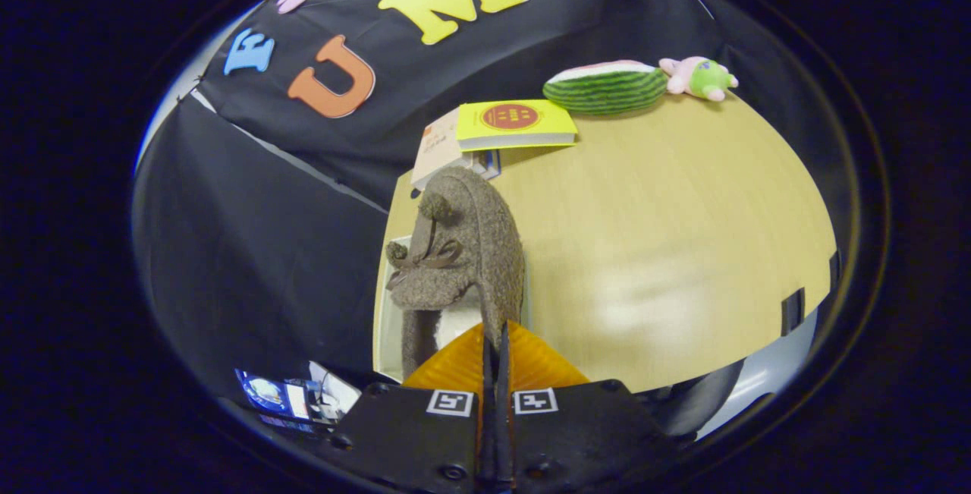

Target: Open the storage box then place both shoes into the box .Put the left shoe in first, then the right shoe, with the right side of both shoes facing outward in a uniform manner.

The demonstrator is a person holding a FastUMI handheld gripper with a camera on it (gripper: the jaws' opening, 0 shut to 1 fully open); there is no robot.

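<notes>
A brown fuzzy shoe (463, 243) with pom-poms and a small bow hangs just ahead of my fingers, its toe pointing away toward the books. My gripper (495, 336) is shut on the shoe, both fingers pinching the thin edge of its opening. Under the shoe, by the near-left edge of the wooden table (667, 236), a pale flat shape (388, 327) shows; I cannot tell whether it is the storage box or its lid. The shoe hides most of it.
Beyond the shoe a yellow book (516, 124) lies on a pale booklet (438, 152). A watermelon plush (607, 88) and a pink-and-green plush toy (698, 77) sit at the far table edge. Black cloth hangs to the left of the table.
</notes>
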